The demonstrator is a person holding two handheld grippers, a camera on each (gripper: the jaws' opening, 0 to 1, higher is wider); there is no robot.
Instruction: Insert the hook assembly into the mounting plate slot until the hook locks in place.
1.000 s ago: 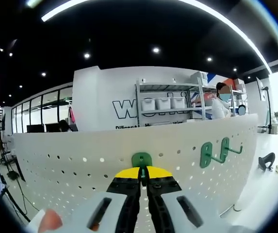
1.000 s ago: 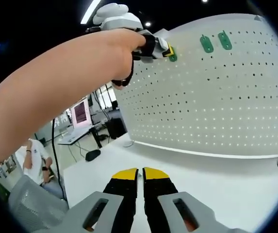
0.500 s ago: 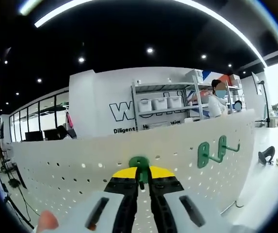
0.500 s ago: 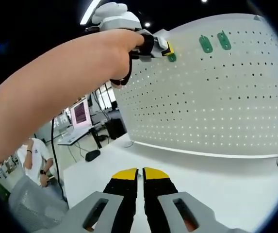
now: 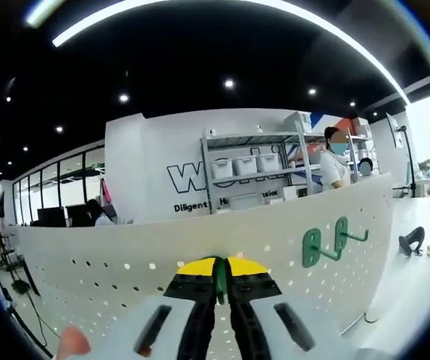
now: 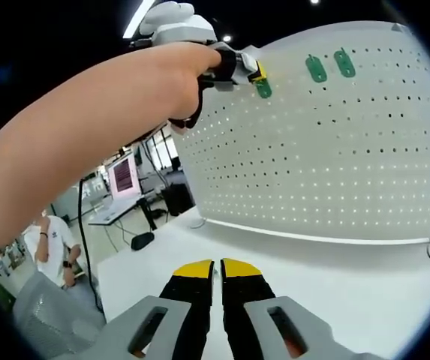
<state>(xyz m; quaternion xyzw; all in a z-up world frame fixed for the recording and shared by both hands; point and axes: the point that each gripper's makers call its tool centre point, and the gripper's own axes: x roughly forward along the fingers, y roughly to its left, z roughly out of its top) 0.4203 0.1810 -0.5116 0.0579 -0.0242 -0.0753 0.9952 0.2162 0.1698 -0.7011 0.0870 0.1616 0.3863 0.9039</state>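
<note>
Fingers of the left gripper (image 5: 221, 268) are clamped on a small green plastic hook (image 6: 263, 88), pressing it against the upper part of the white perforated pegboard panel (image 6: 335, 150). To their right, two more green hooks (image 5: 323, 241) already hang on the panel. Below on the white bench (image 6: 305, 262), the right gripper (image 6: 217, 268) hovers with its yellow-tipped fingers together, holding nothing.
</note>
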